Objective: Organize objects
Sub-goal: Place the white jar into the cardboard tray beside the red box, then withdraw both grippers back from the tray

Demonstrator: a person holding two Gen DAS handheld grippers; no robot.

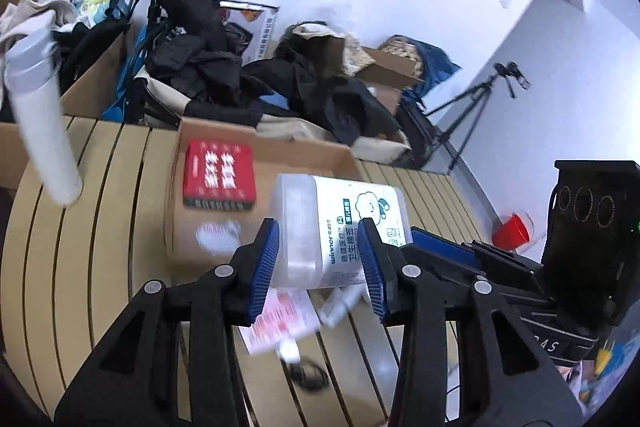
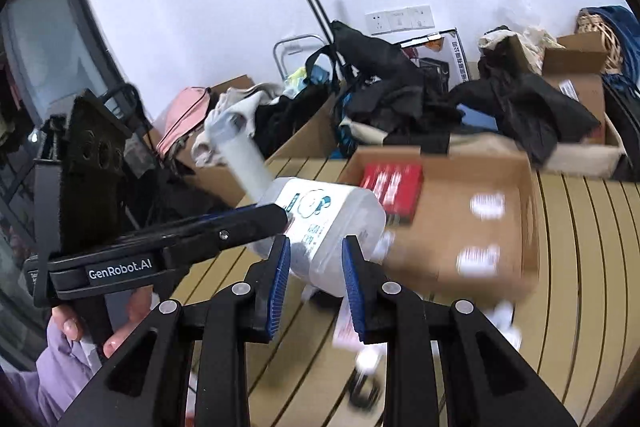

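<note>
Translucent plastic canister [image 1: 340, 231], white label with green print, lying on its side and carried clear above the slatted worktop [image 1: 80, 227]. Left wrist view: left gripper [image 1: 318, 263] has its blue fingers [image 1: 264, 267] pressed on the canister's near end; the right gripper's black body [image 1: 520, 267] enters from the right edge. Cardboard box [image 1: 256, 163] sits just beyond, open, a red packet [image 1: 219, 174] inside; loose papers [image 1: 280, 319] and small items lie blurred on the slats below. Right wrist view: right gripper [image 2: 316, 283] has narrow-set fingers [image 2: 352, 283] closed on the canister's [image 2: 332, 223] other end; the left gripper [image 2: 180, 239] reaches in from the left, a hand [image 2: 116, 323] on its handle. Box [image 2: 460, 195] stands just right of the canister. Step in hand, as judged: two-handed carry toward the box. Next move calls for both grips kept level, the canister brought over the open space beside the red packet [image 2: 392, 187], then lowered before either pair of fingers lets go.
</note>
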